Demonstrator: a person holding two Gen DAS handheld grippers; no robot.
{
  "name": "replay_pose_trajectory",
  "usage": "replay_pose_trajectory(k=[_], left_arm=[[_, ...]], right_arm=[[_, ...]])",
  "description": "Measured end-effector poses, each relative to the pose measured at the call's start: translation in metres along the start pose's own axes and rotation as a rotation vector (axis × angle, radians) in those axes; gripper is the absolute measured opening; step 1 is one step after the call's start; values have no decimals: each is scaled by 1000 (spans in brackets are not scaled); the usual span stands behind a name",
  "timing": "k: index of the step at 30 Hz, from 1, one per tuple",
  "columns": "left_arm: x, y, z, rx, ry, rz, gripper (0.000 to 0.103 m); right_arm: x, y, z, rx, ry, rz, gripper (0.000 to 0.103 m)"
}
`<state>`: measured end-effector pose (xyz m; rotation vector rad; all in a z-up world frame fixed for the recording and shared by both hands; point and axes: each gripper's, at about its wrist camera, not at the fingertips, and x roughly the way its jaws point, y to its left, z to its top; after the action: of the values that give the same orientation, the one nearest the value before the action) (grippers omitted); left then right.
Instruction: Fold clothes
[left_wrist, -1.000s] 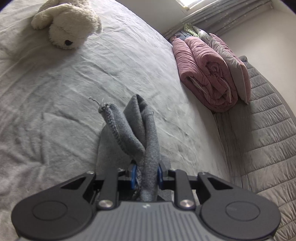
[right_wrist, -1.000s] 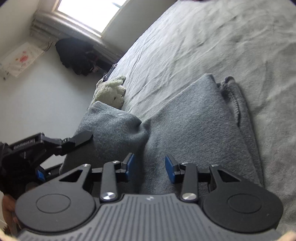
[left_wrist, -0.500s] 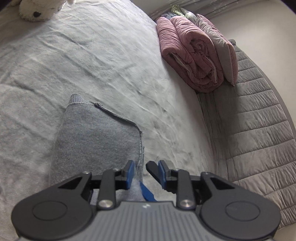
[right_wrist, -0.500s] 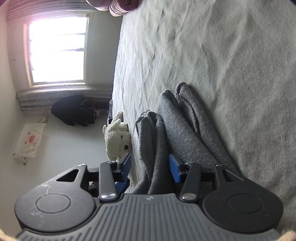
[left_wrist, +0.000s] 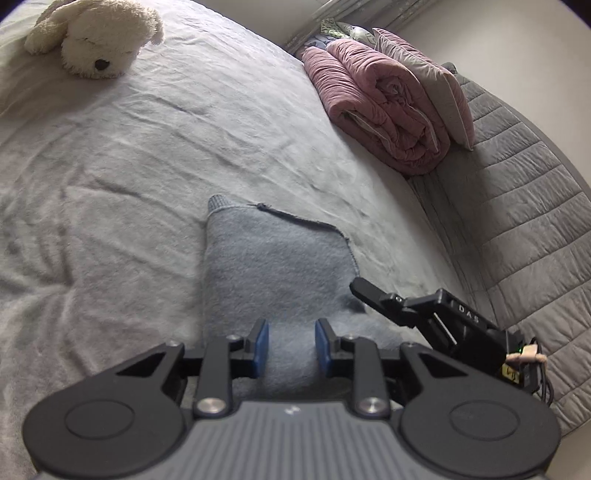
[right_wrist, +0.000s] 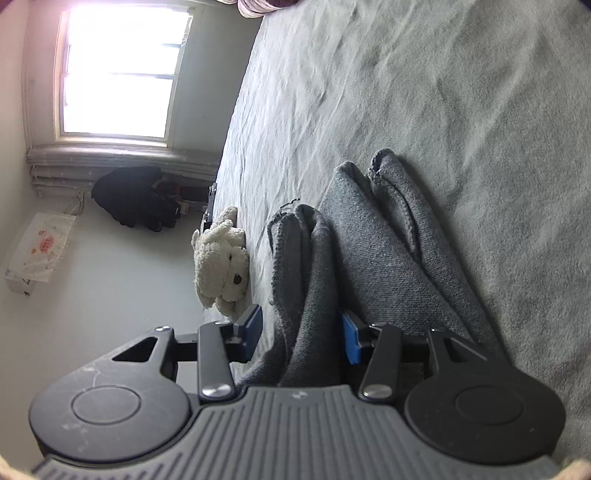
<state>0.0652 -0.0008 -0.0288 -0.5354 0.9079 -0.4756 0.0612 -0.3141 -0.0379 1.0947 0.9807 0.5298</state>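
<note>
While the grey knit garment (left_wrist: 275, 266) lies partly folded on the bed (left_wrist: 129, 147), a raised fold stands between the closing jaws of the right gripper (right_wrist: 301, 334); left gripper (left_wrist: 290, 347) straddles the cloth, unclenched. Folding appears midway. Plush toy (left_wrist: 94, 35) well apart.

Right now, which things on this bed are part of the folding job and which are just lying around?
Part of the job:
- grey knit garment
- left gripper
- right gripper, closing around a fold of it

Just lying about:
- white plush dog
- rolled pink quilt
- grey pillow
- dark bundle under the window
</note>
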Motion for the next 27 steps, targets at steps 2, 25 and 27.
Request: replay_pose_trajectory(k=[2,25,27], left_arm=[[-2,1,-3,16,-29,4,27],[27,-63,-48,425,-128,5,28],[23,-69,-50,458,-146,-1,28]], right_arm=[[4,6,-4,-73,-6,-33,25],[-13,-5,29,-230,-47,-137,34],[-20,4,31,-269,-69,-135,36]])
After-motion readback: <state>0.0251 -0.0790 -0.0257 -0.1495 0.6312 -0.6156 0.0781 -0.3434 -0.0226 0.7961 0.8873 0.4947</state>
